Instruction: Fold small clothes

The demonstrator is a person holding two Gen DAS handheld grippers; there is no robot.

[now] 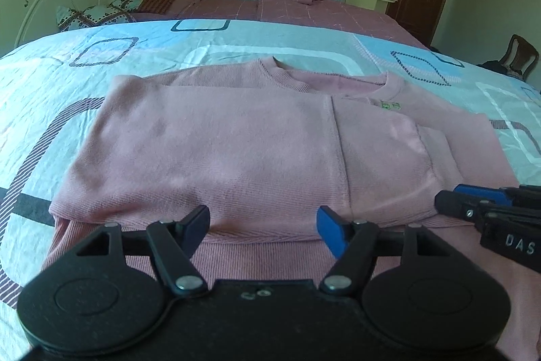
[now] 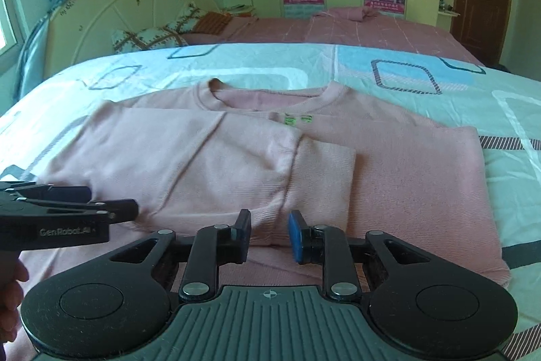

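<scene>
Fingers of the left gripper [image 1: 263, 225] are spread wide just over the near hem of the pink sweatshirt [image 1: 216, 151], with nothing held between them. The right gripper [image 2: 268, 234] is set narrower, its jaws parted by a small gap over the ribbed hem, and no cloth is seen pinched there either. Each tool is visible from the other's camera, so the two are judged to be close together along the same near edge.

Beyond the fingertips, the sweatshirt is laid flat on the patterned bedsheet [image 1: 67, 63], collar away from the cameras. One side has been folded inward, and its sleeve [image 2: 318, 178] is doubled down over the body, the cuff ending near the hem. The far right portion of the garment lies unfolded, reaching toward the edge of the sheet. Further off, the collar [image 2: 270, 97] and a small green label [image 2: 290, 120] are seen, then a pink bedspread [image 2: 372, 29] and wardrobe doors.

The step in hand is judged to be a grasp of the hem for a further fold. It would be done well if both layers at the hem were taken together, the grippers were spread apart toward the garment's corners, and the cloth were lifted evenly so the folded sleeve is not dragged out of place. A low, flat approach is advised, so that only the sweatshirt is caught and not the sheet beneath.
</scene>
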